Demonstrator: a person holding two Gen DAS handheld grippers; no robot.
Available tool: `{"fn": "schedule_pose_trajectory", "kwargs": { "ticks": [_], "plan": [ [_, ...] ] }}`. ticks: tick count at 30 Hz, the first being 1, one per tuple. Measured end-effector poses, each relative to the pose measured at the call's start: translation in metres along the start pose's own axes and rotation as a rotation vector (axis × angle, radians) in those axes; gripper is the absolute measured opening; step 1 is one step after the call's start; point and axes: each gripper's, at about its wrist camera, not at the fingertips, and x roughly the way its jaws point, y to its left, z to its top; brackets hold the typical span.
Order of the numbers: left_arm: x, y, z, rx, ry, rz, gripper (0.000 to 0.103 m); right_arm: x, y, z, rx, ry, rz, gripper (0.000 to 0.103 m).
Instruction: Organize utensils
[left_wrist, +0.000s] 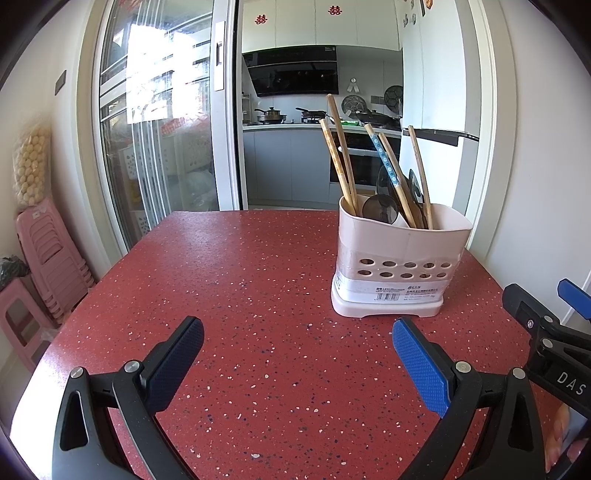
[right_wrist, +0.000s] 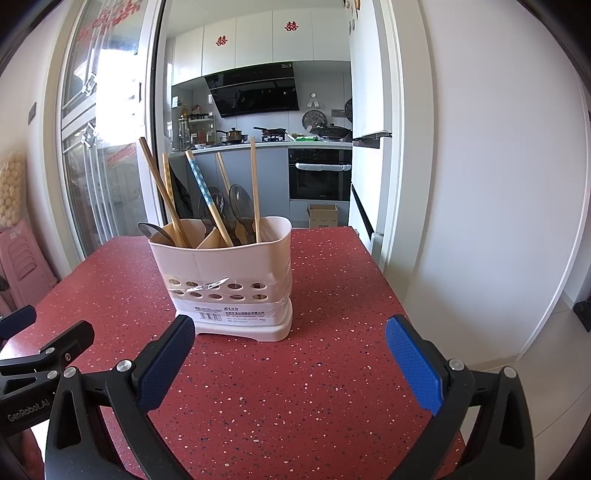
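A pale pink utensil holder (left_wrist: 395, 258) (right_wrist: 225, 280) stands upright on the red speckled table (left_wrist: 240, 295) (right_wrist: 295, 369). Several wooden chopsticks (left_wrist: 341, 155) (right_wrist: 162, 192), one blue patterned chopstick (left_wrist: 386, 162) (right_wrist: 201, 181) and dark spoons (left_wrist: 380, 208) (right_wrist: 240, 203) stand in it. My left gripper (left_wrist: 298, 334) is open over the table, left of and nearer than the holder, with nothing between its fingers. My right gripper (right_wrist: 290, 332) is open just in front of the holder's base, also holding nothing. The right gripper (left_wrist: 546, 332) shows at the right edge of the left wrist view; the left gripper (right_wrist: 40, 350) shows at the left edge of the right wrist view.
Stacked pink stools (left_wrist: 48, 258) stand left of the table by a glass sliding door (left_wrist: 159, 129). A kitchen with a stove and an oven (right_wrist: 319, 177) lies beyond the far edge. A white wall (right_wrist: 480, 184) is to the right, and a cardboard box (right_wrist: 322, 216) sits on the floor.
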Motion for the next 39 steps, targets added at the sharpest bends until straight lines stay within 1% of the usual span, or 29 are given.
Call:
{"fn": "schedule_pose_trajectory", "kwargs": {
  "ticks": [39],
  "plan": [
    [0.0003, 0.0008, -0.0001, -0.004, 0.009, 0.007, 0.103, 0.0004, 0.0010, 0.0001, 0.002, 0.003, 0.002, 0.103]
  ]
}}
